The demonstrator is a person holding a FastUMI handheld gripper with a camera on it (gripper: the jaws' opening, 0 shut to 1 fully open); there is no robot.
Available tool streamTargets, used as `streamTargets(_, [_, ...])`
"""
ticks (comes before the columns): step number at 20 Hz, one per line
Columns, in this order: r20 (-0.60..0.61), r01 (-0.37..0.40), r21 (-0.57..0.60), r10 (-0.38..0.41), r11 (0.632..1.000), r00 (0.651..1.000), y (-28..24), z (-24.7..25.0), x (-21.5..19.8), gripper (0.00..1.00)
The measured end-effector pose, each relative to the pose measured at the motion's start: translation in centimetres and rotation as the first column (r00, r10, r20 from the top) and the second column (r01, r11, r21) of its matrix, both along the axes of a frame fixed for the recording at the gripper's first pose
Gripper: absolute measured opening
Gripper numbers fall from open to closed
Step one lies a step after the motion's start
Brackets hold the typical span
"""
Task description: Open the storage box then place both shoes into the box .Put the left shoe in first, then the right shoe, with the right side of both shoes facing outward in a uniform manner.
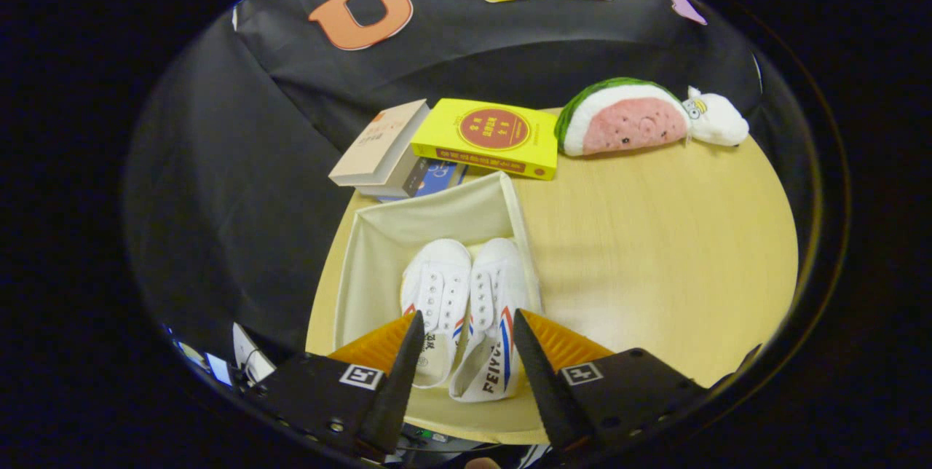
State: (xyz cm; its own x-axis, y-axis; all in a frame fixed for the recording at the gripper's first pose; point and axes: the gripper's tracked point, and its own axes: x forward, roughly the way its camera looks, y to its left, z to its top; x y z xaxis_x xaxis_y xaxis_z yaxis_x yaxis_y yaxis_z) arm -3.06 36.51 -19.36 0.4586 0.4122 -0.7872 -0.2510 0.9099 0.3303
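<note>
Two white canvas shoes lie side by side inside the open cream fabric storage box (378,236), toes pointing away from me. The left-hand shoe (435,290) and the right-hand shoe (496,309) touch each other; red and blue stripes show on the side of each. My gripper (467,323) hovers above their heels, open, its fingers (408,360) spread on either side of the pair without touching them. Nothing is held between the fingers.
The box sits on a round light-wood table (655,236). Beyond it lie a beige book (378,143), a yellow book (489,136) and a blue one under them. A watermelon plush (626,118) and a small white plush (717,118) rest at the far side.
</note>
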Motion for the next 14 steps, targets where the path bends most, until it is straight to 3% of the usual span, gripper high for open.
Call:
streamTargets(1, [0.034,0.0,-0.003,0.0,1.0,0.999,-0.3,0.8,0.0,0.81])
streamTargets(2, [0.08,0.0,-0.013,0.001,1.0,0.997,-0.8,1.8,0.1,0.81])
streamTargets(5, [0.202,0.009,-0.057,0.002,0.998,0.979,-2.5,4.5,-0.2,0.95])
streamTargets(10, [0.355,0.081,-0.08,-0.048,0.993,0.934,-6.3,8.7,-1.3,0.97])
streamTargets(14, [0.477,0.155,-0.065,-0.105,0.986,0.873,-9.9,11.7,-1.7,0.96])
